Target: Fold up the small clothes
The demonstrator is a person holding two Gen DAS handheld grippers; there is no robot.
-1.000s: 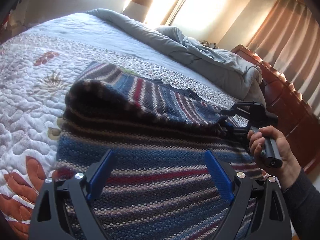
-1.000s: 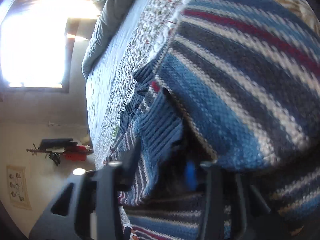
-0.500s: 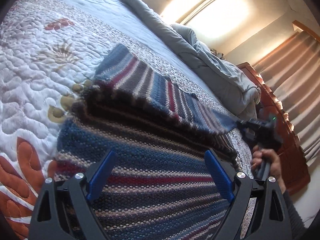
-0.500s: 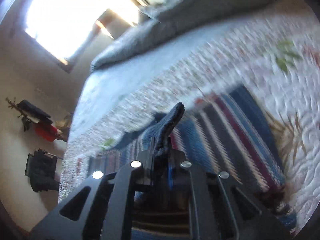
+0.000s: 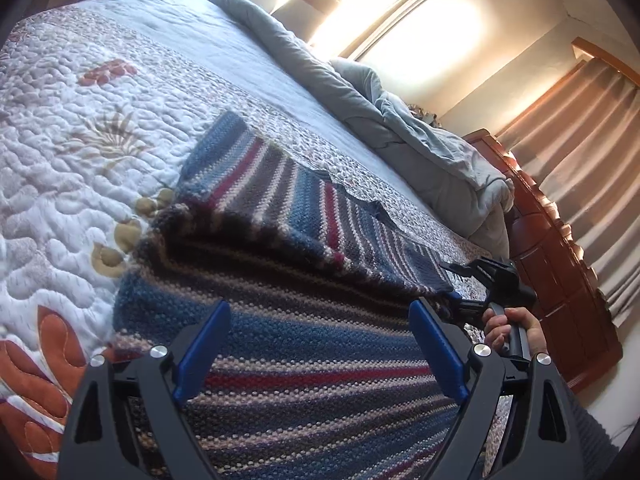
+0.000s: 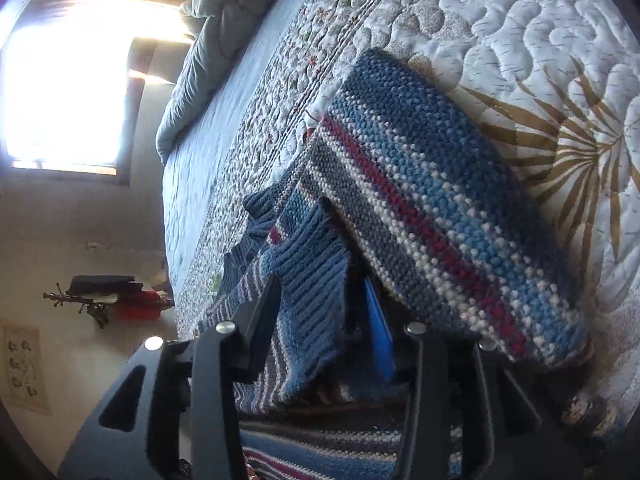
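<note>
- Left wrist view: the striped knit sweater [image 5: 304,280] lies on the quilted bedspread [image 5: 72,152], its near part spread flat and a far part doubled over along a dark crease, which looks like a fold just laid.
- The left gripper [image 5: 320,352] hovers low over the near stripes with its blue pads [image 5: 202,354] spread wide and nothing between them; I judge it is placed there to steady or smooth the lower layer.
- At the right, a hand [image 5: 508,328] holds the right gripper [image 5: 464,280] at the sweater's far right corner, where the folded edge ends.
- A rumpled grey duvet [image 5: 400,120] lies far across the bed; curtains [image 5: 580,140] hang at the right. No writing is readable here.
- Right wrist view: the ribbed blue cuff [image 6: 312,280] stands between the right gripper's [image 6: 320,320] jaws, which are opening; a gap shows beside the blue pad [image 6: 380,336], so the cuff looks let go, probably to leave the fold in place.
- The folded striped layer rises just right of the cuff.
- A small framed sheet [image 6: 24,368] hangs on the left wall; its marks are too small to read. No brand or label shows on the sweater.
</note>
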